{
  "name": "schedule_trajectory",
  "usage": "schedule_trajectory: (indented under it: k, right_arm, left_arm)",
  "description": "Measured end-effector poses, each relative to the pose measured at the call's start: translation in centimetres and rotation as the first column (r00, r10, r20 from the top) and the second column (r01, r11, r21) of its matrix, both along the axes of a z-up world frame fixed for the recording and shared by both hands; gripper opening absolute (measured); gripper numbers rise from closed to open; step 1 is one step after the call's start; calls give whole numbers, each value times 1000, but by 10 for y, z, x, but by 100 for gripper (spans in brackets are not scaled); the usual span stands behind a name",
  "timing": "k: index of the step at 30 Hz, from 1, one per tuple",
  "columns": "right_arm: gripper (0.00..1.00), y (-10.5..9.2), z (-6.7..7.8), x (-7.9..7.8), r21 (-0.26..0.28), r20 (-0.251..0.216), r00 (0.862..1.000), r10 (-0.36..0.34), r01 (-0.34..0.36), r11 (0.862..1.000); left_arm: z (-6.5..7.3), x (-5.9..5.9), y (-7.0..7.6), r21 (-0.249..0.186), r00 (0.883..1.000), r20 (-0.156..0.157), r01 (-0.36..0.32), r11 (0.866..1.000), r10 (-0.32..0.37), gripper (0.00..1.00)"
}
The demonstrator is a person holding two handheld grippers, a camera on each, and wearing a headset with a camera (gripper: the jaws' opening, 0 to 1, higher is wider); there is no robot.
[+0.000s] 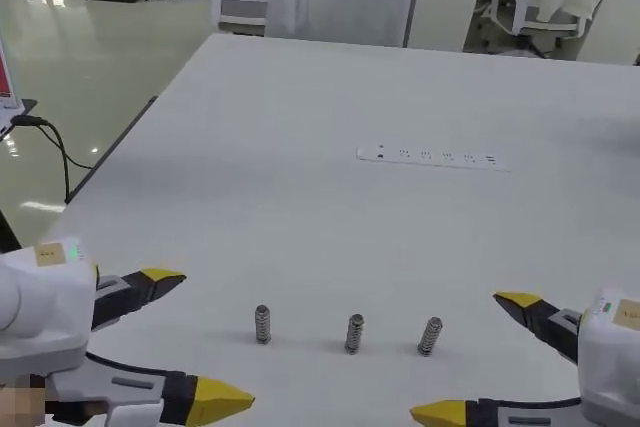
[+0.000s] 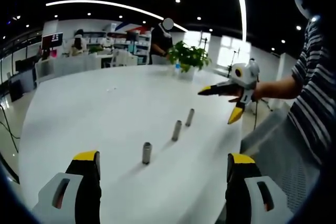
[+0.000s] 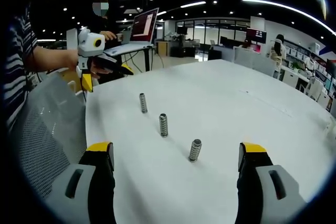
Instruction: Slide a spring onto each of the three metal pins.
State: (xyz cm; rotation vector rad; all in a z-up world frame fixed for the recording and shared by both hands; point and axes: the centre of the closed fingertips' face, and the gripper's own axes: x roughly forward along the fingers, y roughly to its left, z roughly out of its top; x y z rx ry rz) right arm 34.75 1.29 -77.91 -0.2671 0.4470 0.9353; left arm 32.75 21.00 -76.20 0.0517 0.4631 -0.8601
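- Lower centre of the head view: the left spring (image 1: 262, 324), middle spring (image 1: 354, 333) and right spring (image 1: 430, 336) are standing upright in a row, seemingly already threaded, so the task is looking complete.
- The left tool (image 1: 215, 339) and right tool (image 1: 456, 355) are hovering at the lower corners, jaws spread and carrying nothing. The next move probably calls only for withdrawing.
- The white tabletop (image 1: 300, 147) is carrying a power strip (image 1: 435, 157) right of centre, and an office chair (image 1: 335, 9) is standing at the top edge.

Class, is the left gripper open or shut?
Open: the left gripper has its jaws wide apart, with nothing held between them.

The left tool (image 1: 205, 337) and right tool (image 1: 470, 355) are white, their jaws black ending in yellow. At six o'clock the white surface (image 1: 300, 197) bears silver-grey springs (image 1: 354, 333).
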Motion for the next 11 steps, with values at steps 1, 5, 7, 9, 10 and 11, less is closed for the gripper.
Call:
schedule_trajectory:
  k: [1, 5, 7, 9, 10, 11]
  right_arm:
    - [99, 0, 0, 0, -2, 0, 1000, 1, -1, 1000]
    - [99, 1, 0, 0, -1, -1, 1000, 4, -4, 1000]
    - [99, 1, 1, 0, -3, 1, 1000, 7, -7, 1000]
    - [99, 2, 1, 0, -3, 2, 1000, 8, -8, 1000]
    - [99, 2, 2, 1, -3, 3, 1000, 8, -8, 1000]
    - [99, 2, 2, 1, -3, 3, 1000, 8, -8, 1000]
  left_arm:
    - [0, 0, 0, -2, 1000, 0, -1, 1000, 1, 98]
    - [1, -1, 0, -3, 1000, 2, -2, 1000, 2, 98]
    - [1, -1, 1, -2, 1000, 2, -1, 1000, 1, 98]
    - [1, -1, 1, 0, 1000, 0, 0, 1000, 0, 98]
    - [1, -1, 1, 1, 1000, 1, -1, 1000, 1, 98]
    - [1, -1, 1, 0, 1000, 1, -1, 1000, 1, 98]
